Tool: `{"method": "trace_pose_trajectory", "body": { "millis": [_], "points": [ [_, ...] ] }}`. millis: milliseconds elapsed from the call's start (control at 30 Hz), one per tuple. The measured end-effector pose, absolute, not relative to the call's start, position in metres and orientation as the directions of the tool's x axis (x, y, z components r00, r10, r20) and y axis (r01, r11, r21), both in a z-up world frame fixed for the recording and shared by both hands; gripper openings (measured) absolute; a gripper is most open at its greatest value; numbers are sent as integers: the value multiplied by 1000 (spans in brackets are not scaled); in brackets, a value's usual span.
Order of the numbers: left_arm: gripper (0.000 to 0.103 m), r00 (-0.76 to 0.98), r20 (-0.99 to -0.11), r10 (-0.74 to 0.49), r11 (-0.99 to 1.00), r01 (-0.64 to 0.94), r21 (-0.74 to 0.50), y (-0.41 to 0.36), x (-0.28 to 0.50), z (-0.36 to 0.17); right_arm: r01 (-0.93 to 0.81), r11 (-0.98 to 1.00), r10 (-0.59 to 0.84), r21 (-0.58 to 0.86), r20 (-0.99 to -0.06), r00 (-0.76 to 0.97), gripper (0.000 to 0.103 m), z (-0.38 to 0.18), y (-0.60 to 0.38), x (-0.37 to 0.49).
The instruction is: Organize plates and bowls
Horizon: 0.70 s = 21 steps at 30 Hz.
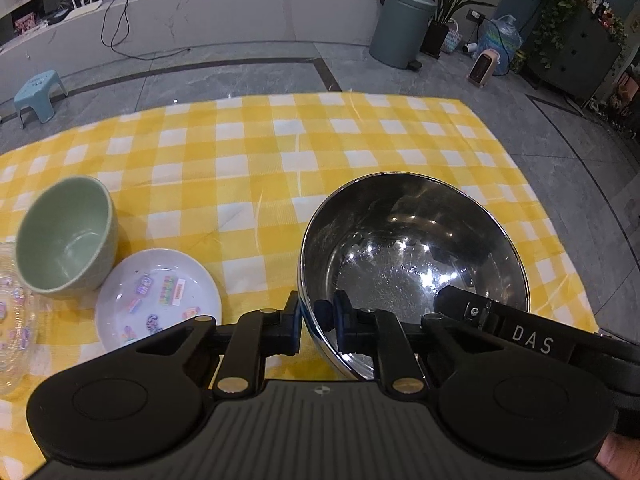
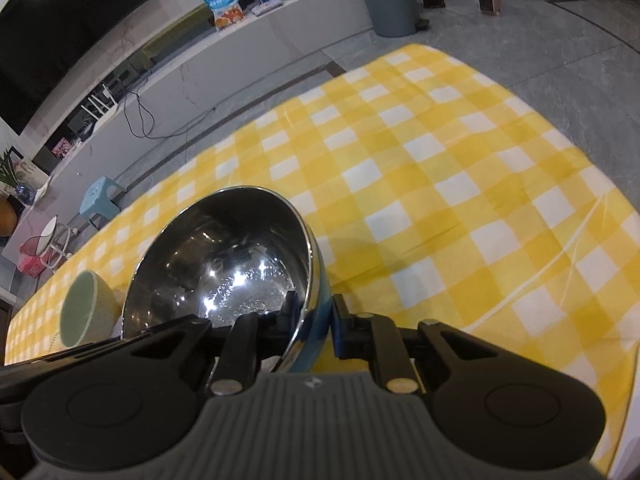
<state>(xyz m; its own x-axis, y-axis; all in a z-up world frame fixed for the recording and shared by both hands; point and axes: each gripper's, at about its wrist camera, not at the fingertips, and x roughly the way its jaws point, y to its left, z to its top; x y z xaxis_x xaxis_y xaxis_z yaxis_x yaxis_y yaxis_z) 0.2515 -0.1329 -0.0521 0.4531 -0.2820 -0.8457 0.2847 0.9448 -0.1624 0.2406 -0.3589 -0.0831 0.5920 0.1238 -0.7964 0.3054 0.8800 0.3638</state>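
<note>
A large shiny steel bowl (image 1: 412, 256) is held over the yellow checked cloth (image 1: 280, 152). My left gripper (image 1: 318, 320) is shut on its near left rim, one finger inside and one outside. My right gripper (image 2: 314, 320) is shut on the rim of the same steel bowl (image 2: 224, 264) at its right side; that gripper's black finger (image 1: 472, 312) shows inside the bowl in the left wrist view. A green bowl (image 1: 66, 236) stands at the left, touching a white plate with stickers (image 1: 158, 300). A clear glass dish (image 1: 12, 316) lies at the far left edge.
The green bowl also shows in the right wrist view (image 2: 86, 308), left of the steel bowl. The checked cloth (image 2: 440, 184) stretches far and right. Beyond it are grey floor, a blue stool (image 1: 38, 94) and a grey bin (image 1: 400, 26).
</note>
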Motion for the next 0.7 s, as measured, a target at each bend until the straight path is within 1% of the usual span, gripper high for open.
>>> {"method": "trace_pose_trajectory", "body": {
  "millis": [500,700],
  "points": [
    [17,535,-809,-244,954,282,-101,-89,191,14,227,880,177,417,-731,659,14,-23,-312,183],
    [17,560,-793,-242,960,259,-110,-58,158,32,180,895,192,408,-717,670,15,2,-279,151]
  ]
}}
